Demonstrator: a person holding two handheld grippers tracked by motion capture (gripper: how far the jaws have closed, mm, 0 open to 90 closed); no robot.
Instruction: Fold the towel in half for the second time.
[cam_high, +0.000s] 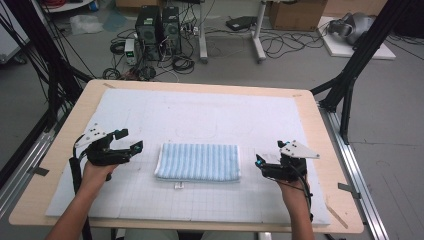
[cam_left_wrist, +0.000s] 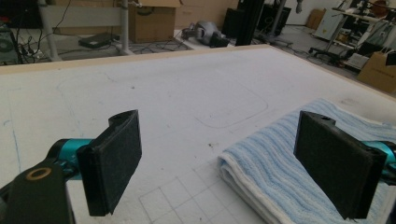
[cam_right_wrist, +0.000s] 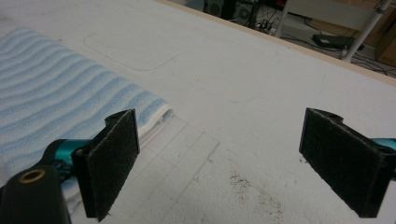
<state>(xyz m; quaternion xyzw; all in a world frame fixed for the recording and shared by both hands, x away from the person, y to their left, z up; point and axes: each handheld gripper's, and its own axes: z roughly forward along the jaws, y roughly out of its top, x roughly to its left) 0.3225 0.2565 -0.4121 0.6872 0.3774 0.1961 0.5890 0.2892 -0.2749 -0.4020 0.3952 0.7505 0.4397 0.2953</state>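
A folded blue-and-white striped terry towel (cam_high: 198, 162) lies near the middle of the white padded table mat (cam_high: 210, 112), toward its near edge. The left gripper (cam_high: 131, 141) and right gripper (cam_high: 258, 161) flank it, jaws wide apart and empty. It looks soft, light and floppy; its short side edges seem best to pinch

You work in lab: computer towers (cam_high: 159, 31) and tangled cables (cam_high: 280, 42) on floor at 12 o'clock, cardboard box (cam_high: 296, 14) at 1 o'clock, black frame struts (cam_high: 356, 60) flanking table (cam_high: 305, 100).
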